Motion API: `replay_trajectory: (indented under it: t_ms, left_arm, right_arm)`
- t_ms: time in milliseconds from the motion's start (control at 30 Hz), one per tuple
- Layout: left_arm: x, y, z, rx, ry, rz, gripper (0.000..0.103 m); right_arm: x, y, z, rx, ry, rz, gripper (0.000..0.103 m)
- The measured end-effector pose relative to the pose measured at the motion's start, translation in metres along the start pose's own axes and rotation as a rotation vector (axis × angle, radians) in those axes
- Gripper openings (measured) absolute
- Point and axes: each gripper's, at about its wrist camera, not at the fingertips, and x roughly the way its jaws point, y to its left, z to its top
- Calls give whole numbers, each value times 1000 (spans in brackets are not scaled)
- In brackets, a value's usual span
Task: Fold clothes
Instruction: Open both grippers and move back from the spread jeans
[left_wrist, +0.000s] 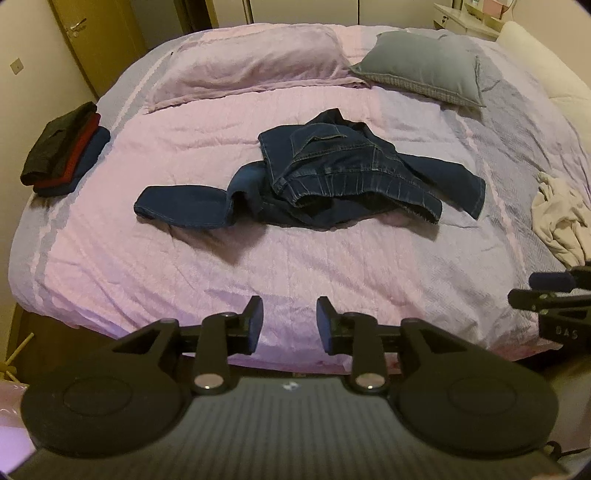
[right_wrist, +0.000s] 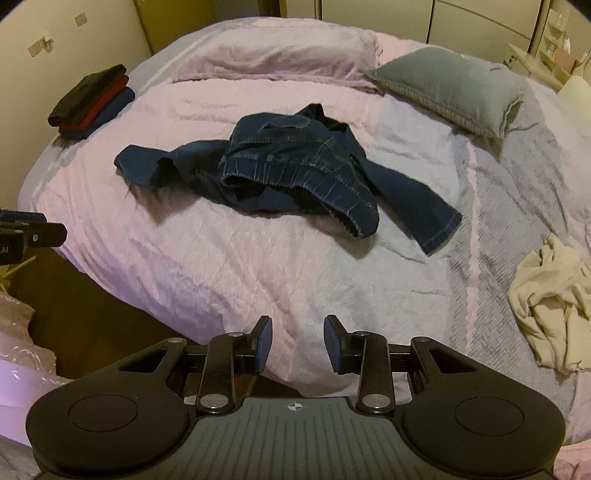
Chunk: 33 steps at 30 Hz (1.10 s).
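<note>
Left wrist view: "GAS" marks the right gripper (left_wrist: 546, 286) beside the bed (left_wrist: 295, 258).

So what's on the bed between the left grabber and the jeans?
Nothing: only bare pink bedspread lies between the left gripper and the jeans, seen in the left wrist view.

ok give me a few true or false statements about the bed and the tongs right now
1. The jeans lie crumpled mid-bed. True.
2. The left tongs grip the jeans. False: they stand open and empty over the bedspread.
3. A folded stack of clothes sits near the bed's left edge. True.
4. The cream garment is folded. False: it lies bunched near the right edge.
5. The right tongs are open. True.
</note>
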Motion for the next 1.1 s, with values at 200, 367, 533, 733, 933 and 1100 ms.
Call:
replay_trajectory:
  t_ms: [200,367,533,733,933,1100]
  left_arm:
    - [-10,0,-4,-4,-26,18,28]
    - [-14,3,1,1,-45,23,32]
    - [-10,9,10,7,-63,16,32]
    - [4,38,18,-39,-81,-1,34]
    - [37,92,25,-126,-55,11,37]
    - [80,153,35,-223,-5,-21,37]
  right_arm:
    - [-10,2,3,-19,-41,-3,35]
    - [-15,-1,5,0,-71,-4,35]
    - [-21,-12,6,47,-125,-22,35]
    - [-28,-31,10,47,-239,-81,36]
    - [2,-33,13,-50,-202,-199,45]
    - [43,-20,28,-33,-119,-240,47]
